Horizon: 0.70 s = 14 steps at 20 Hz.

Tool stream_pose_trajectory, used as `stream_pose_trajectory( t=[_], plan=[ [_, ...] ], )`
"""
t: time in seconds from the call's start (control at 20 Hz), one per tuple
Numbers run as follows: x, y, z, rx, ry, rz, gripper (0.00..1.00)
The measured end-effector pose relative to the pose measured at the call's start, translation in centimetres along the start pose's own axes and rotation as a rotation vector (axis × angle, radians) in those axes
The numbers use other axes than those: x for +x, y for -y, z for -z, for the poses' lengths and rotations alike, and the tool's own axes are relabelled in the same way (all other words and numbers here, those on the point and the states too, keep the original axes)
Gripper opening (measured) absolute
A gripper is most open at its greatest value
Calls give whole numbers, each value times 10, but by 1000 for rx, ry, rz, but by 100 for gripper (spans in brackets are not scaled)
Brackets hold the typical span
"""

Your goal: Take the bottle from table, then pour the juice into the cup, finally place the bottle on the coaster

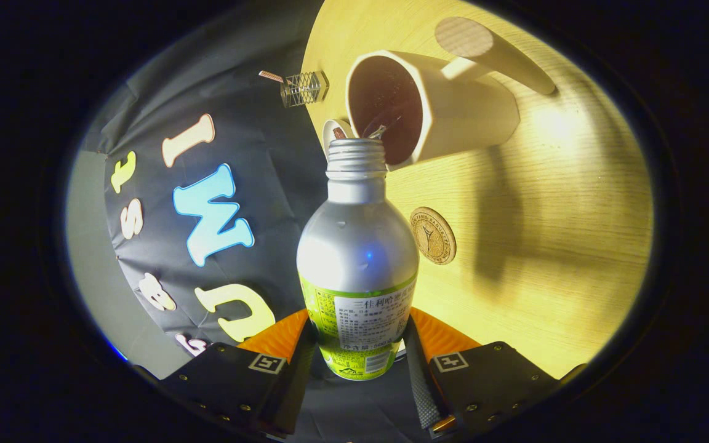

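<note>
We see the gripper (357,351) clamped on the aluminium bottle (357,246): both fingers (296,363) press its lower body at the green label, 1 on each side, so the tongs are closed on the bottle.

We take the bottle as our landmark. It's uncapped, threaded neck pointing away from the fingers, silver shoulder bare, white text panel on the label facing us (not read). The whole view is rolled, so the wooden table (551,246) stands to the side of the bottle rather than under it.

Just beyond the bottle mouth we see the white cup (434,111), open rim turned toward the mouth, inside dark w/ liquid already in it. A thin stream or glint shows btwn mouth and cup rim; we can't tell which. Cup has a long handle (490,49) on the side away from the bottle.

Beside the bottle's shoulder, on the table, lies the round coaster (432,235), w/ an emblem, nothing on it, apart from the cup.

Beyond the bottle mouth, near the table edge, we see a small wire-mesh thing (304,88); can't tell what it is. A small white round item (336,130) sits just behind the mouth; also unclear.
</note>
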State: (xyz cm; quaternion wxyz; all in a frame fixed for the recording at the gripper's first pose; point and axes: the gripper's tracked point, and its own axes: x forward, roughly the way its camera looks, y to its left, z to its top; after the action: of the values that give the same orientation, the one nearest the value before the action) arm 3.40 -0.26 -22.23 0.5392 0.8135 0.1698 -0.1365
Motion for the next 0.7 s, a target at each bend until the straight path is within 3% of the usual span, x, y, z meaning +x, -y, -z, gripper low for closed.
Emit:
stream_pose_trajectory(
  t=[0.7],
  plan=[
    [5,-17,4,71,4,-28,72]
  ],
)
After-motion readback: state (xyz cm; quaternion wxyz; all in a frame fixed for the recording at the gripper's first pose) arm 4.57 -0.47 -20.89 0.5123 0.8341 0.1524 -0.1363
